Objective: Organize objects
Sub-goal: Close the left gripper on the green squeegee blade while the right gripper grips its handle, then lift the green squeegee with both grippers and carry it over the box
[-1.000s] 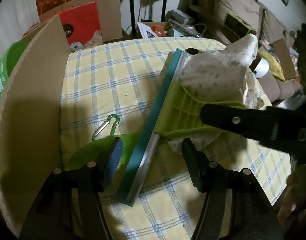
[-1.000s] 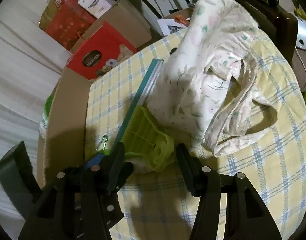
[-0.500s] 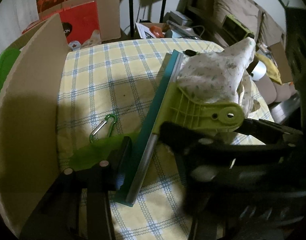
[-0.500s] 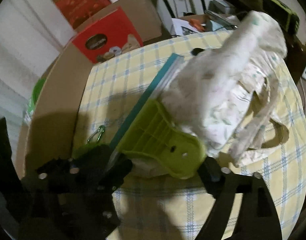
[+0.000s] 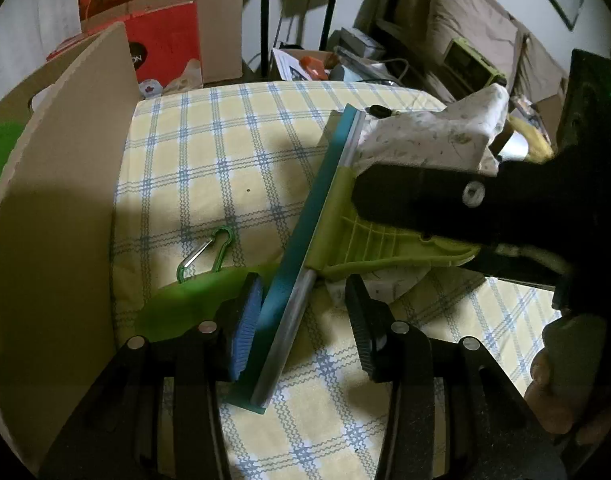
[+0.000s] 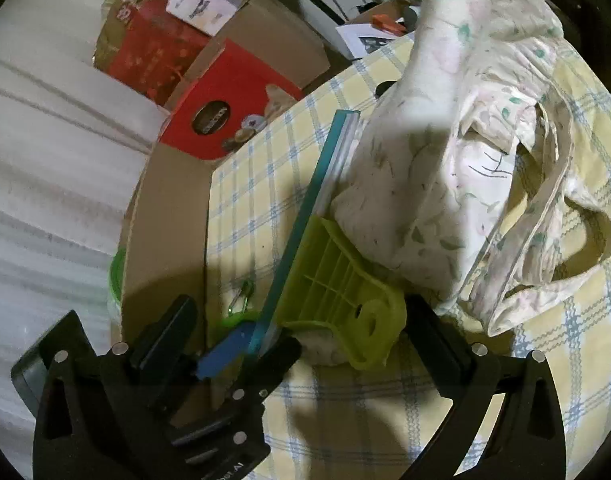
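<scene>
Lime-green plastic squeegee with teal rubber blade (image 5: 329, 216) lies diagonally mid-frame on the yellow checked tablecloth (image 5: 209, 168), against the floral cloth bag (image 6: 445, 168). Right gripper (image 6: 351, 344) open, straddling the handle; left gripper (image 5: 305, 320) open around the blade end. Close squarely before lifting

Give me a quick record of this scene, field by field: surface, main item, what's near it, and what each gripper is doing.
surface: yellow checked tablecloth
main item: squeegee, teal blade, lime green handle
cloth: floral fabric bag, lying against the squeegee
small item: green carabiner, on the tablecloth left of the blade
side: cardboard panel, upright
left gripper: open, straddling the blade
right gripper: open, fingers either side of the handle
</scene>
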